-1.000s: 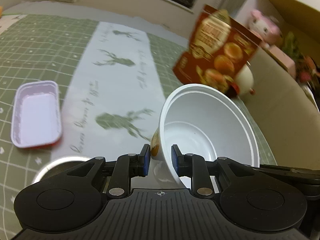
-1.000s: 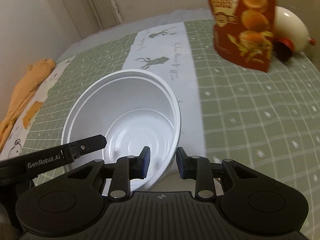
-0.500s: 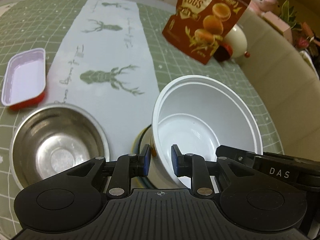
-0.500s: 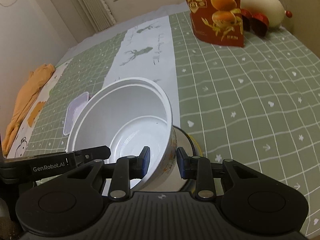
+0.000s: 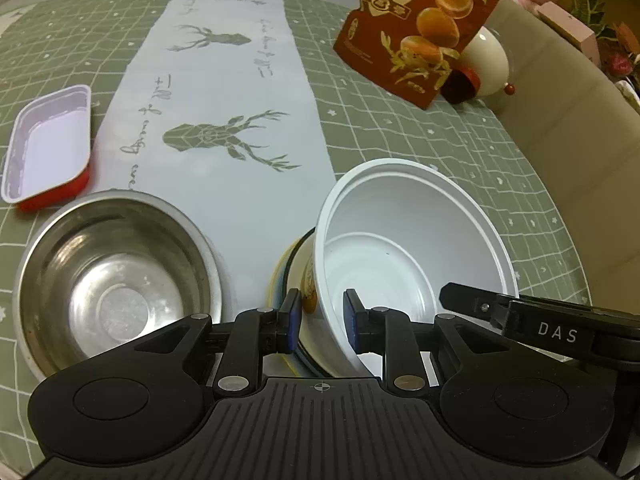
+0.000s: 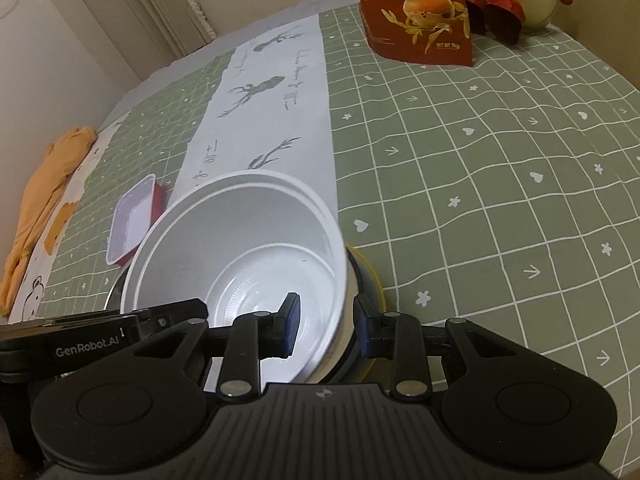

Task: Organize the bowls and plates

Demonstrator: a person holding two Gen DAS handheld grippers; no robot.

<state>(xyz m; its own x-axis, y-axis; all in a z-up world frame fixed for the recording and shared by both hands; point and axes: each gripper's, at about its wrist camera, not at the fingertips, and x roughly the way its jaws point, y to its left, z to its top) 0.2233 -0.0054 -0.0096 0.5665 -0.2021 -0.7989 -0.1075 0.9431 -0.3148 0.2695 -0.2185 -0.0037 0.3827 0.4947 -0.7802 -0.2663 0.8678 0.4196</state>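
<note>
Green checked cloth with a pale deer runner covered the table [image 5: 460, 148], a snack bag [image 5: 420, 28] standing toward its far edge. Both claws were clamped on the white bowl's [image 5: 404, 248] rim from opposite sides, the left claw [image 5: 319, 318] and the right claw [image 6: 323, 326], probably to keep it level while it sat tilted over a yellow-edged plate [image 6: 374, 280] for stacking. Beside it at the near edge rested a steel bowl [image 5: 116, 280], with a small red tray [image 5: 48, 144] beyond.

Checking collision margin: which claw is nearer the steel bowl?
Left. The left claw grips the white bowl's rim on the side facing the steel bowl; the right claw grips the opposite rim, farther away.
</note>
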